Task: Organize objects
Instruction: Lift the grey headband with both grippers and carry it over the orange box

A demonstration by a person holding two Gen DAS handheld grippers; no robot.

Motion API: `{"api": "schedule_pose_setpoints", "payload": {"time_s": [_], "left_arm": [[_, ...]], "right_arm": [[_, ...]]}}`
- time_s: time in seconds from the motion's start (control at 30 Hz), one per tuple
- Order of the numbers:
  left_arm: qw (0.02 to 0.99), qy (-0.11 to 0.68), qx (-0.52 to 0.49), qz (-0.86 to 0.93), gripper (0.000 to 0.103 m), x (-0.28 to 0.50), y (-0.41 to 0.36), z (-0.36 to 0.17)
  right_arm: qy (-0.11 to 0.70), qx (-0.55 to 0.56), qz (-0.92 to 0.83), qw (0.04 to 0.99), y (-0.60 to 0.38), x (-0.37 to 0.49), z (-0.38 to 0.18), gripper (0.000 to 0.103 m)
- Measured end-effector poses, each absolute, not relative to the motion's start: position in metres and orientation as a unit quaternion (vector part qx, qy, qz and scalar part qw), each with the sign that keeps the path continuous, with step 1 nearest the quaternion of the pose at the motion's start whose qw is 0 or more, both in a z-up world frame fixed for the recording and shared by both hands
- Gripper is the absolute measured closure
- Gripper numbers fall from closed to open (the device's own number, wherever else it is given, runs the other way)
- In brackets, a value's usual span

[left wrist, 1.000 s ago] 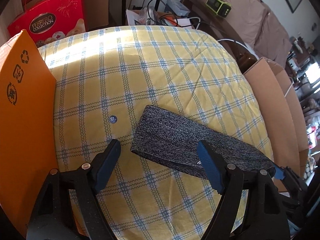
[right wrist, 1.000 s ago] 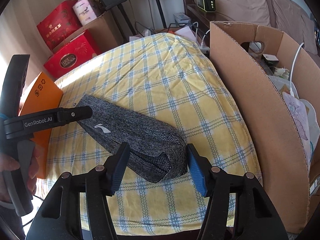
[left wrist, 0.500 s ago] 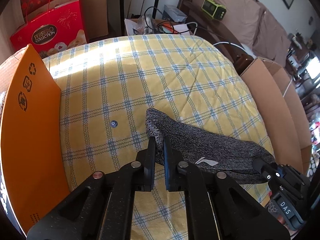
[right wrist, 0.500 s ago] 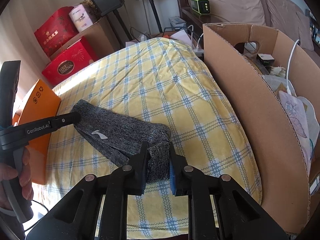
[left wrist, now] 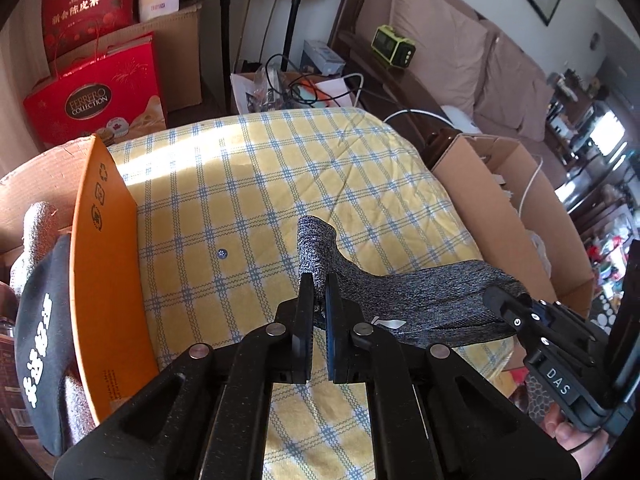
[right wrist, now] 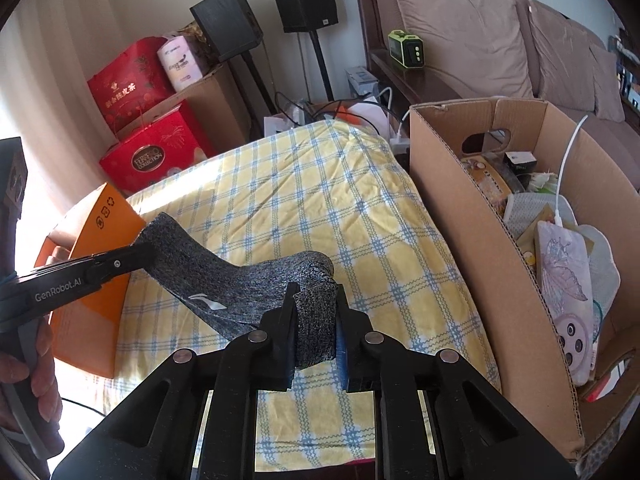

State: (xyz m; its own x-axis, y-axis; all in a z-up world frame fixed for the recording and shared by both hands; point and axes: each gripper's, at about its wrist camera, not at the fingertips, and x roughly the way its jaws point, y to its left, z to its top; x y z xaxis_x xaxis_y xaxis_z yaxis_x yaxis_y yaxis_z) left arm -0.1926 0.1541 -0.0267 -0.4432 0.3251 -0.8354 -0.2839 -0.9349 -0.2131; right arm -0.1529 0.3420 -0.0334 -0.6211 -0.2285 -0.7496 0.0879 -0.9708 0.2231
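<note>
A grey knitted band with a small white logo hangs stretched above the yellow checked tabletop. My left gripper is shut on its left end. My right gripper is shut on its right end. In the right wrist view the band runs left to my left gripper's fingers. In the left wrist view my right gripper clamps the far end. The band sags a little between the two grippers.
An orange box with dark cloth items stands at the table's left edge. A brown cardboard box full of oddments stands at the right edge. Red gift boxes, speakers and a sofa lie beyond.
Both grippers closed on the band's ends while it lay on the table, then lifted it off the cloth. The band now hangs raised between them.
</note>
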Motion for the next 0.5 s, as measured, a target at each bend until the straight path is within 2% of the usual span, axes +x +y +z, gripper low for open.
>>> {"api": "schedule_pose_setpoints", "payload": {"time_s": [0.5], "left_arm": [[0.175, -0.043, -0.452, 0.874, 0.099, -0.16, 0.104, 0.026]], "right_arm": [[-0.041, 0.385, -0.913, 0.125, 0.301, -0.138, 0.013, 0.089]]}}
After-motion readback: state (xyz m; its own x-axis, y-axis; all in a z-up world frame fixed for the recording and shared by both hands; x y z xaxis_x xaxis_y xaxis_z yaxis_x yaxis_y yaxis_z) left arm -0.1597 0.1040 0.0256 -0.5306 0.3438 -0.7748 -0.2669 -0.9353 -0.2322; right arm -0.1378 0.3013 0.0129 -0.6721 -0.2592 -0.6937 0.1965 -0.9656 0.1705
